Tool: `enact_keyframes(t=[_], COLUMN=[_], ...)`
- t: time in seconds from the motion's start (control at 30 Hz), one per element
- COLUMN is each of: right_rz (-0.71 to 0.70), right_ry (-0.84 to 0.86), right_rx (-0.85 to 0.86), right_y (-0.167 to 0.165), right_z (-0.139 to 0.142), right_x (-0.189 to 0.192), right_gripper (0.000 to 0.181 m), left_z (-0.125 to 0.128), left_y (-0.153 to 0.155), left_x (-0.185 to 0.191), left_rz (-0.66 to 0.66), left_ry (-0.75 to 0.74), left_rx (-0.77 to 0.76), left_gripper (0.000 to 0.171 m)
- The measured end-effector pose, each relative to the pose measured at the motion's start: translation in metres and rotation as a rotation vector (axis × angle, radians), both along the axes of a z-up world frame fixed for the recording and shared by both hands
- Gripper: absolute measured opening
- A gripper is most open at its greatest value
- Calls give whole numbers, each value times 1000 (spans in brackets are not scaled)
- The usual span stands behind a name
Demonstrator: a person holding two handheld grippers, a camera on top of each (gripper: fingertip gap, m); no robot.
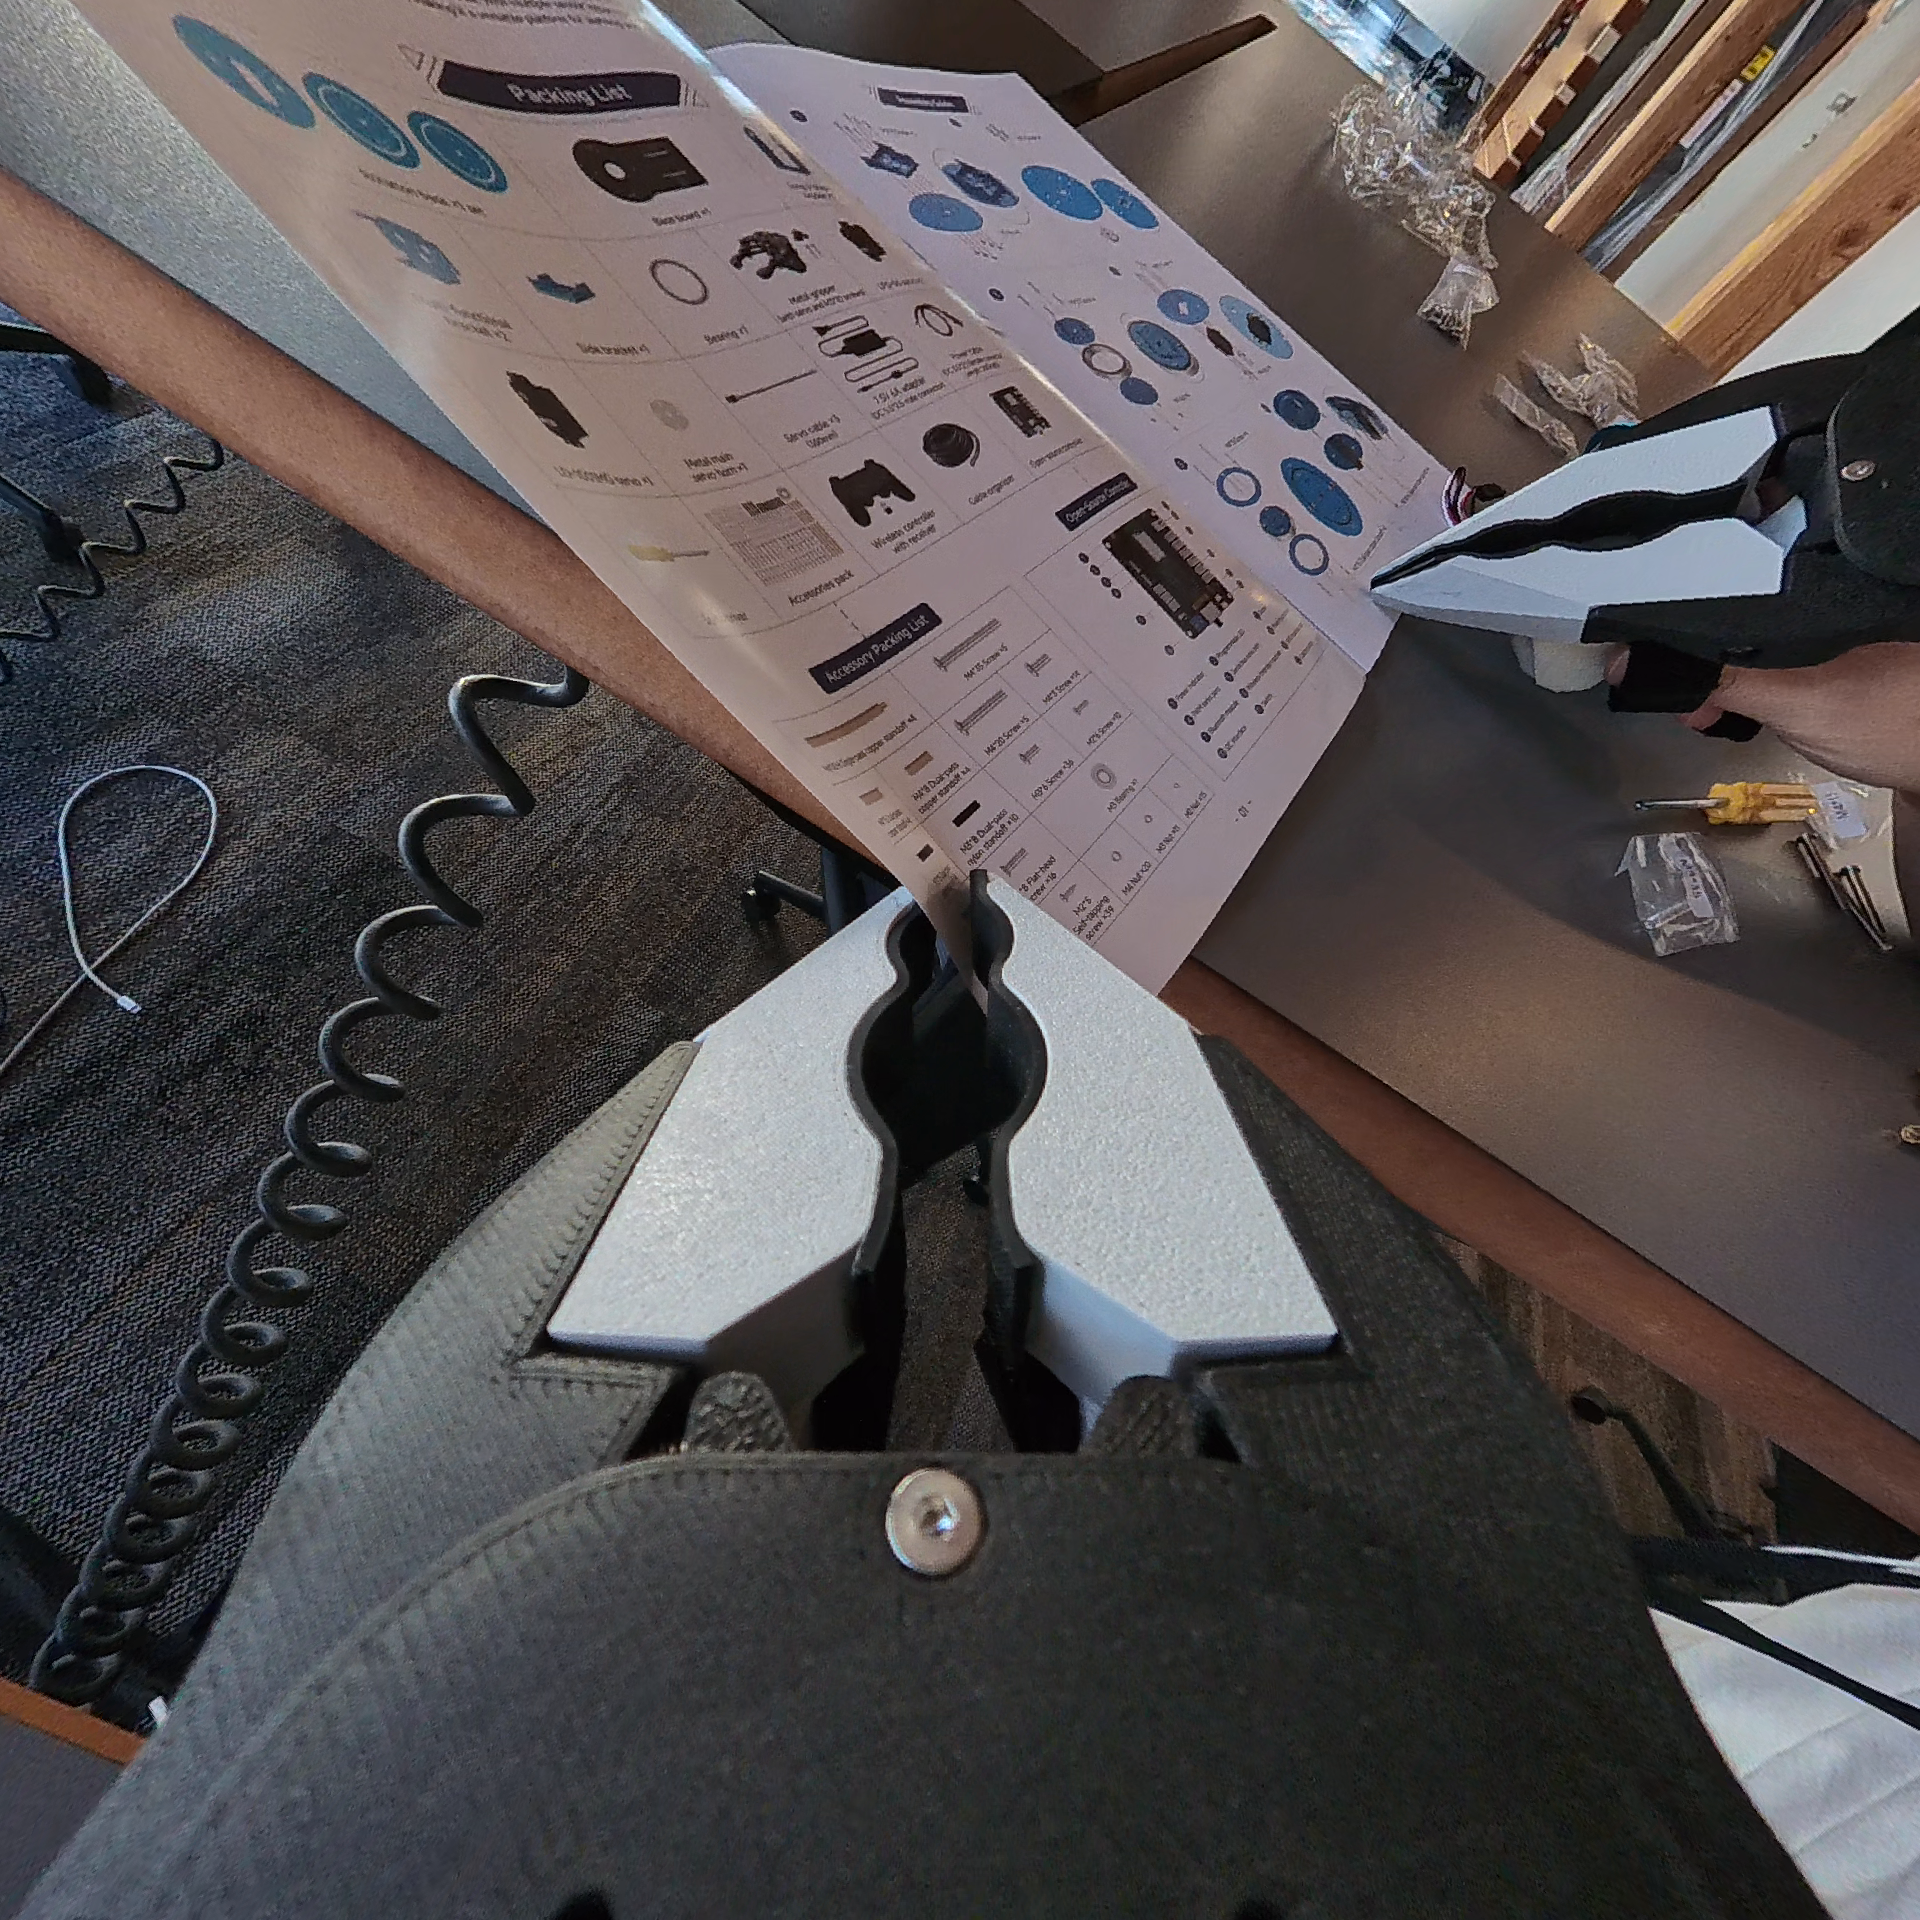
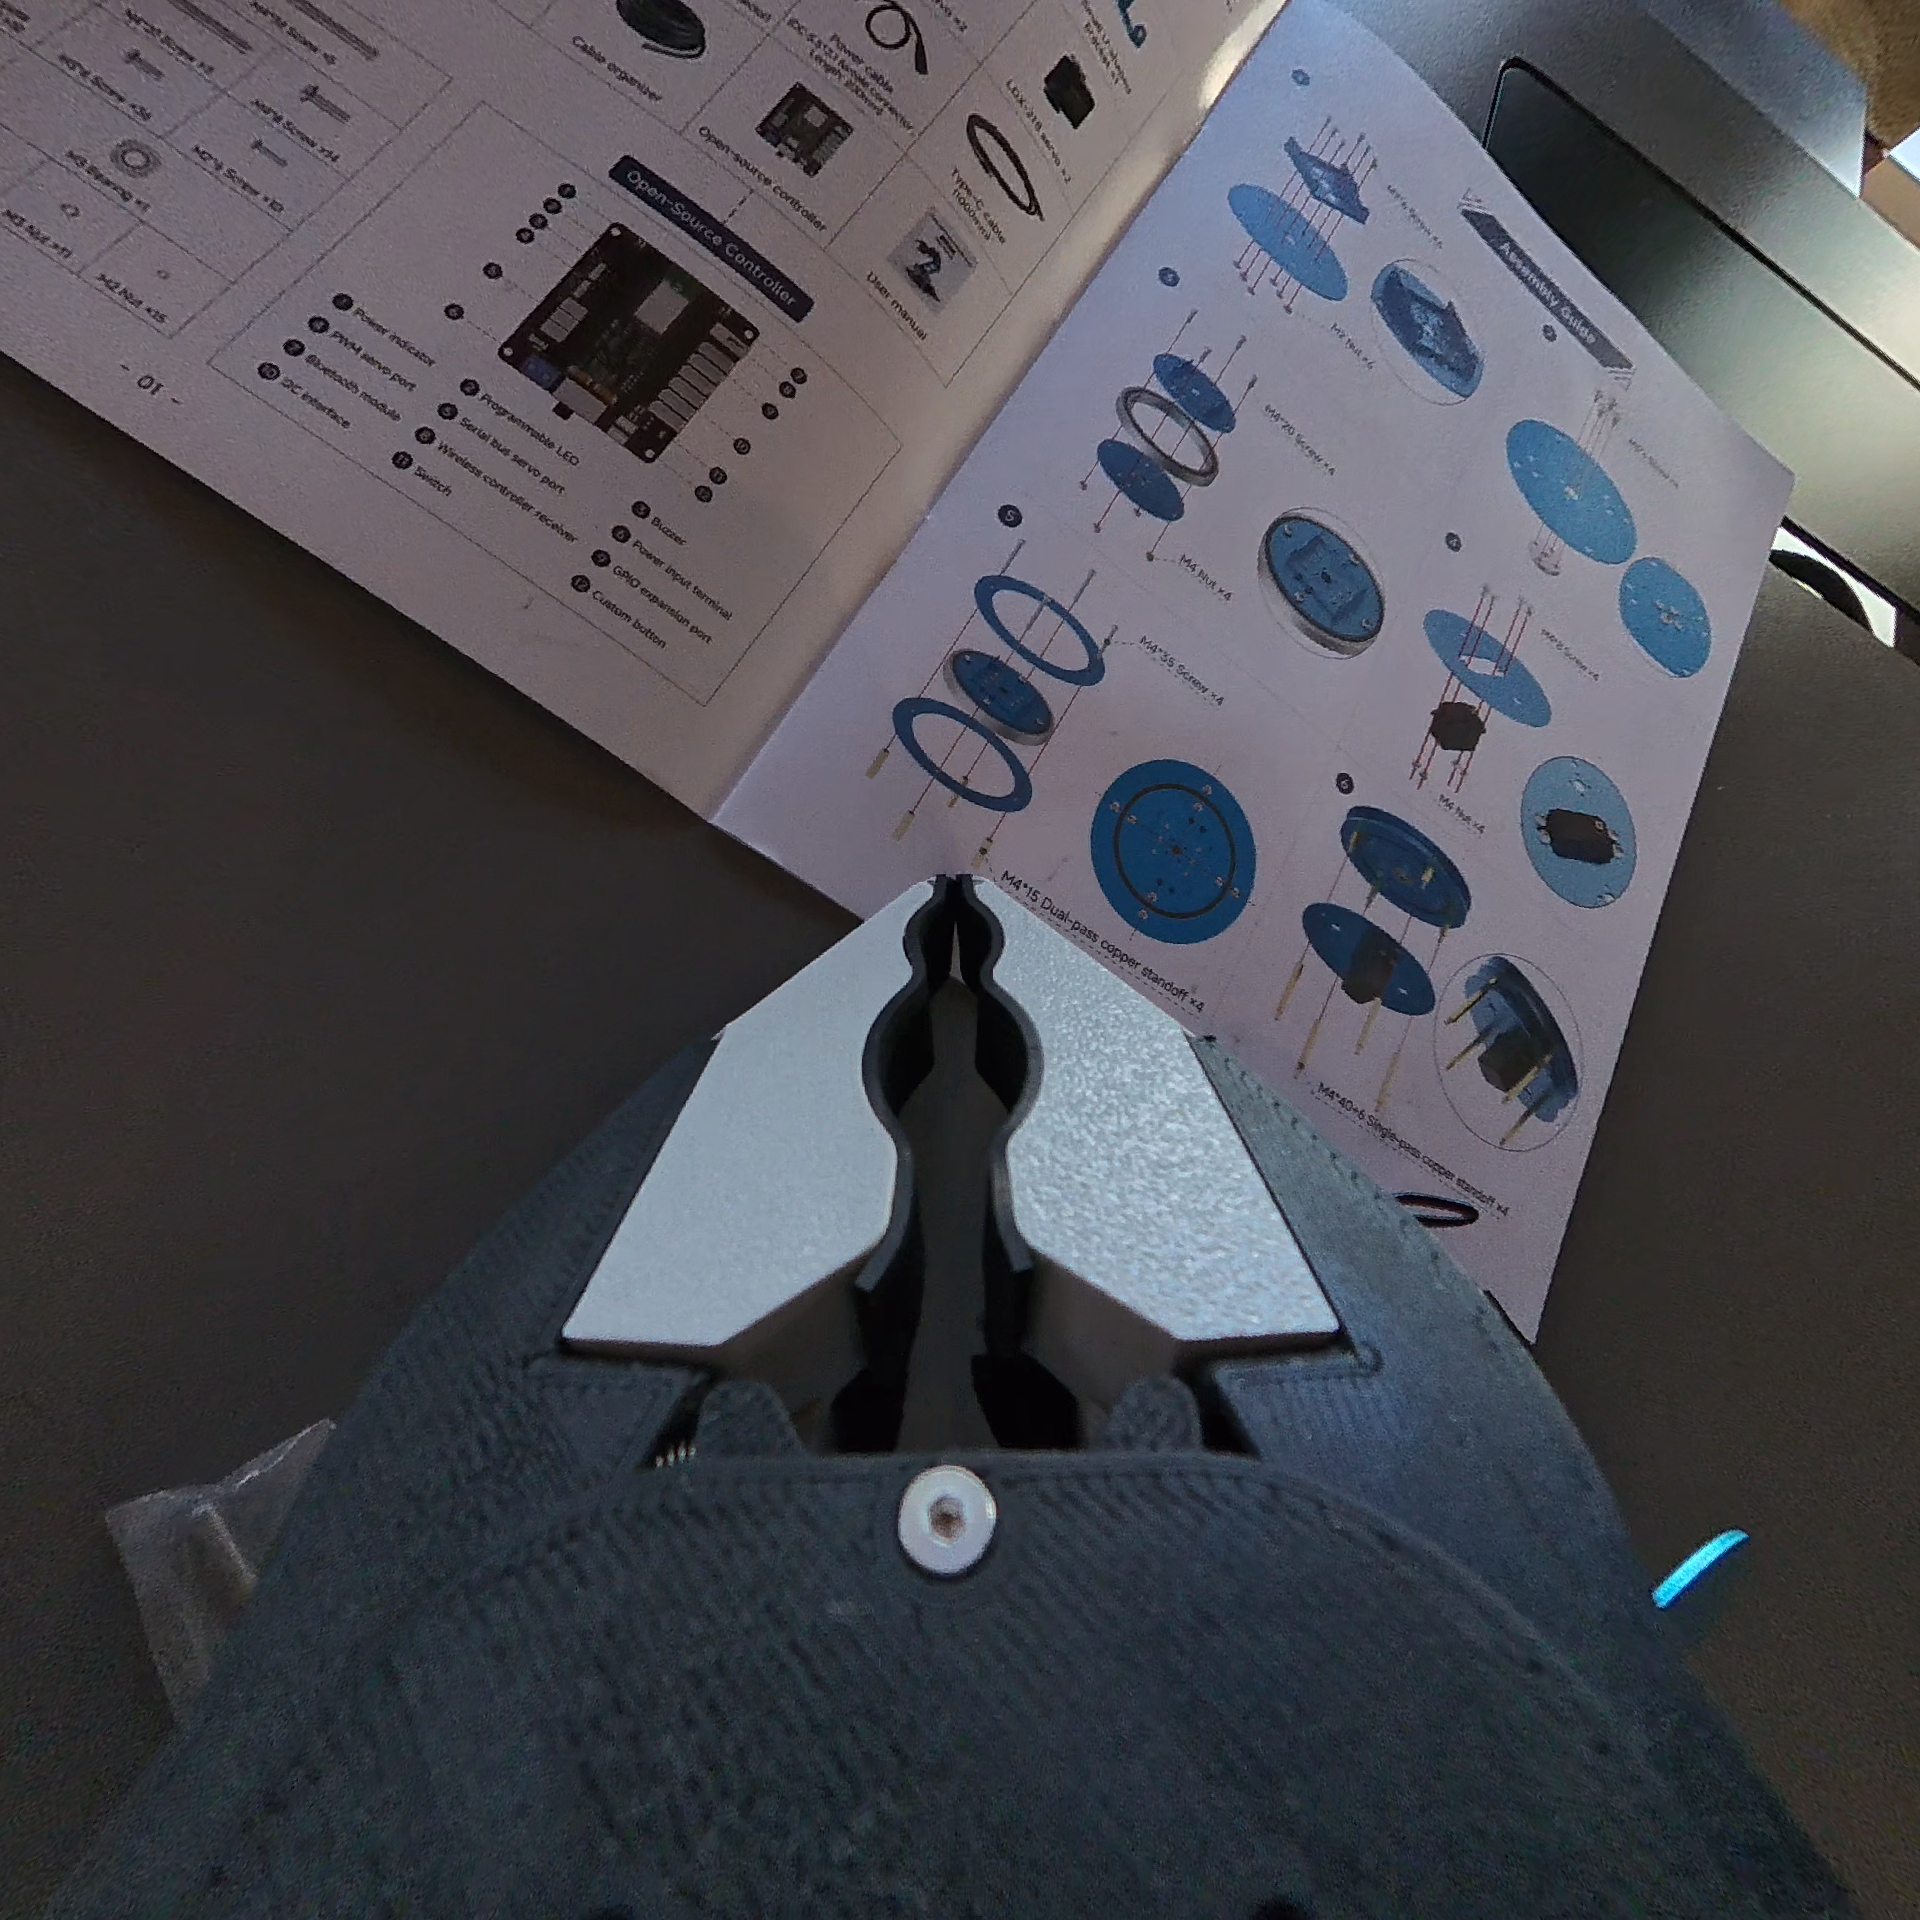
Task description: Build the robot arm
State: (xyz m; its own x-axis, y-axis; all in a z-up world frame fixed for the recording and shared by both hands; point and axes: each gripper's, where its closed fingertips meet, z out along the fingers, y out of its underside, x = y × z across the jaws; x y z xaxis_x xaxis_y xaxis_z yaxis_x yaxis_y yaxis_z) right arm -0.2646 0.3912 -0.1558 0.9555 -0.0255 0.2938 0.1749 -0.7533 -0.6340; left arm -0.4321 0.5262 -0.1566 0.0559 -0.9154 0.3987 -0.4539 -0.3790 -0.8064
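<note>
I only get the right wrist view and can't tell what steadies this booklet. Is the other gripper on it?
Observer: Yes. The left gripper is shut on the lower corner of the booklet.
Operator: Is that corner over the table?
Observer: No, it hangs past the table edge, above the carpet.
Operator: Anything near my gripper?
Observer: A yellow-handled tool lies on the table close to the right gripper.
</note>
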Motion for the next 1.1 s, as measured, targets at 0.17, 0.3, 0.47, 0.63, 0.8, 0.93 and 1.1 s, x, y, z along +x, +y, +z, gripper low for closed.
enact_keyframes(t=[0.17,0.3,0.47,0.63,0.8,0.93,1.1], right_rz=[2,5,7,11,-6,2,9], right_ry=[-3,-11,-14,-52,-36,-60,-100], right_rx=[1,1,-4,-16,-25,9,83], right_y=[0,0,-1,-1,-4,-6,-11], right_z=[0,0,0,1,4,19,45], right_x=[0,0,0,-1,-2,-8,-13], right_gripper=[0,0,0,0,8,8,4], left_z=[-1,-1,0,-1,10,38,76], left_y=[0,0,1,6,8,4,-13], left_x=[1,1,1,-2,-20,-49,-94], left_rz=[0,2,12,66,133,195,276], left_ry=[-4,-3,-22,-25,-72,-149,-181], left_rx=[-8,2,-10,9,12,40,135], left_gripper=[5,5,6,27,36,32,30])
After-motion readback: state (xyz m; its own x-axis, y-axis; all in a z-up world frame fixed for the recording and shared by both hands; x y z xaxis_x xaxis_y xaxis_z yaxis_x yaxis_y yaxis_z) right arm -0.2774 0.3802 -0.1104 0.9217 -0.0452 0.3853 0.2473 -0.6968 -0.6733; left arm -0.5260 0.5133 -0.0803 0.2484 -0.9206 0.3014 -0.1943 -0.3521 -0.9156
